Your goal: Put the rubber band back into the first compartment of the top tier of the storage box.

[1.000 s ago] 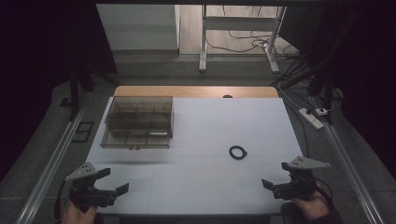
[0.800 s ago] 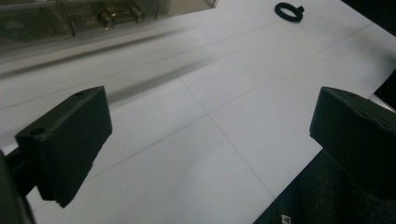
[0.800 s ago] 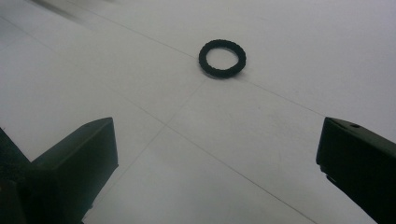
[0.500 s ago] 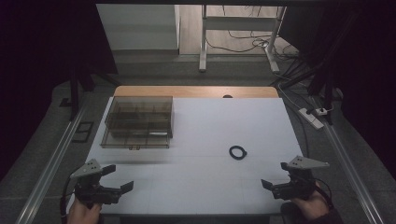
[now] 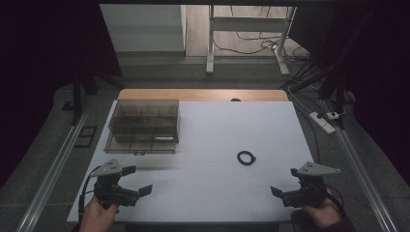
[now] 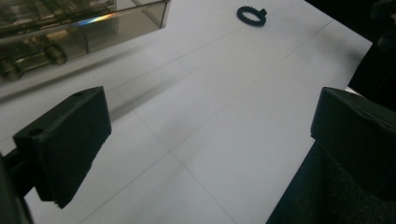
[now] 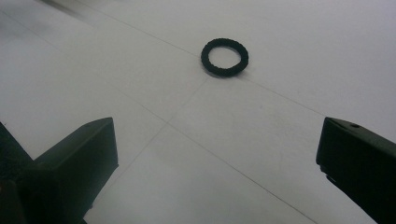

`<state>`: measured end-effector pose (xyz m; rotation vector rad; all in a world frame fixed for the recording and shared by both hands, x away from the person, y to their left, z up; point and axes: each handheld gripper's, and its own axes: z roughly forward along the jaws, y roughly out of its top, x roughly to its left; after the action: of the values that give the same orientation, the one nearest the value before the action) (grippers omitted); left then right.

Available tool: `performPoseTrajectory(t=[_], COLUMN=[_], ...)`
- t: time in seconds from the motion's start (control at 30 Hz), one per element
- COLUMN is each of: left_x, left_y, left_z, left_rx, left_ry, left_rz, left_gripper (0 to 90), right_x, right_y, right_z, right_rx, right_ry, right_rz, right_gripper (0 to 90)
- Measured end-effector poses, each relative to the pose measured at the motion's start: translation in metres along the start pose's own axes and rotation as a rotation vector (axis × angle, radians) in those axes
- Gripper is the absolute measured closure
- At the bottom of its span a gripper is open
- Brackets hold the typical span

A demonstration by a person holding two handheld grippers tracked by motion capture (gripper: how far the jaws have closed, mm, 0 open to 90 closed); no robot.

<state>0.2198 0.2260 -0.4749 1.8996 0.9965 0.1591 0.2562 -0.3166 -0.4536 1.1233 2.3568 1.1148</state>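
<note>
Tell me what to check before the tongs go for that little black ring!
1. Right tongs open: ok.
2. Left tongs open: ok.
3. Black ring lying flat on the white table: ok.
4. Nothing between the right tongs and the ring: ok.
5. Ring well apart from the clear compartment box: ok.
6. Tongs already touching the ring: not ok, both are short of it.

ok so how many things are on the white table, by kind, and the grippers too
black ring: 1
clear compartment box: 1
grippers: 2, the left gripper and the right gripper, both with jaws apart
total: 4
</note>
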Motion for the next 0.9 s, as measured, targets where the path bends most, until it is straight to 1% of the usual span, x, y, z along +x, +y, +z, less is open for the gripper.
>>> performPoseTrajectory(t=[0.07, 0.1, 0.27, 0.3, 0.37, 0.4, 0.47, 0.5, 0.53, 0.57, 0.67, 0.7, 0.73, 0.77, 0.8, 0.83, 0.9], left_x=[-0.002, -0.002, -0.008, -0.010, -0.011, -0.013, -0.015, -0.015, -0.017, -0.017, -0.020, -0.020, -0.021, -0.021, -0.022, -0.022, -0.024], left_y=[0.004, 0.004, 0.012, 0.015, 0.017, 0.021, 0.024, 0.024, 0.027, 0.027, 0.033, 0.033, 0.035, 0.035, 0.038, 0.038, 0.041], left_z=[0.007, 0.007, 0.021, 0.027, 0.030, 0.036, 0.042, 0.042, 0.049, 0.049, 0.061, 0.061, 0.067, 0.067, 0.072, 0.072, 0.077], left_rx=[0.017, 0.017, 0.052, 0.057, 0.057, 0.063, 0.070, 0.070, 0.081, 0.081, 0.099, 0.099, 0.102, 0.102, 0.110, 0.110, 0.116], left_ry=[0.009, 0.009, 0.011, 0.007, 0.002, -0.002, -0.014, -0.014, -0.017, -0.017, -0.025, -0.025, -0.025, -0.025, -0.036, -0.036, -0.032], left_rz=[0.021, 0.021, 0.036, 0.045, 0.050, 0.063, 0.072, 0.072, 0.081, 0.081, 0.103, 0.103, 0.115, 0.115, 0.123, 0.123, 0.138], left_gripper=[0.0, 0.0, 0.0, 0.0, 0.0, 0.0, 0.0, 0.0, 0.0, 0.0, 0.0, 0.0, 0.0, 0.0, 0.0, 0.0, 0.0], right_x=[0.000, 0.000, 0.000, 0.000, 0.001, 0.001, 0.001, 0.001, 0.000, 0.000, -0.001, -0.001, -0.001, -0.001, -0.001, -0.001, -0.001], right_y=[0.000, 0.000, 0.000, 0.000, 0.000, 0.000, 0.000, 0.000, -0.001, -0.001, -0.001, -0.001, -0.002, -0.002, -0.002, -0.002, -0.002], right_z=[0.000, 0.000, 0.000, 0.000, 0.000, 0.000, -0.001, -0.001, -0.001, -0.001, -0.002, -0.002, -0.003, -0.003, -0.003, -0.003, -0.003], right_rx=[0.000, 0.000, -0.001, -0.001, -0.001, -0.001, -0.002, -0.002, -0.005, -0.006, -0.014, -0.014, -0.015, -0.016, -0.016, -0.016, -0.015], right_ry=[0.001, 0.001, 0.002, 0.002, 0.002, 0.000, -0.002, -0.002, -0.002, -0.001, 0.002, 0.002, 0.003, 0.004, 0.003, 0.003, 0.007], right_rz=[0.001, 0.001, -0.002, -0.003, -0.003, -0.005, -0.003, -0.003, 0.000, 0.004, 0.010, 0.010, 0.011, 0.010, 0.009, 0.009, 0.008], right_gripper=[0.0, 0.0, 0.0, 0.0, 0.0, 0.0, 0.0, 0.0, 0.0, 0.0, 0.0, 0.0, 0.0, 0.0, 0.0, 0.0, 0.0])
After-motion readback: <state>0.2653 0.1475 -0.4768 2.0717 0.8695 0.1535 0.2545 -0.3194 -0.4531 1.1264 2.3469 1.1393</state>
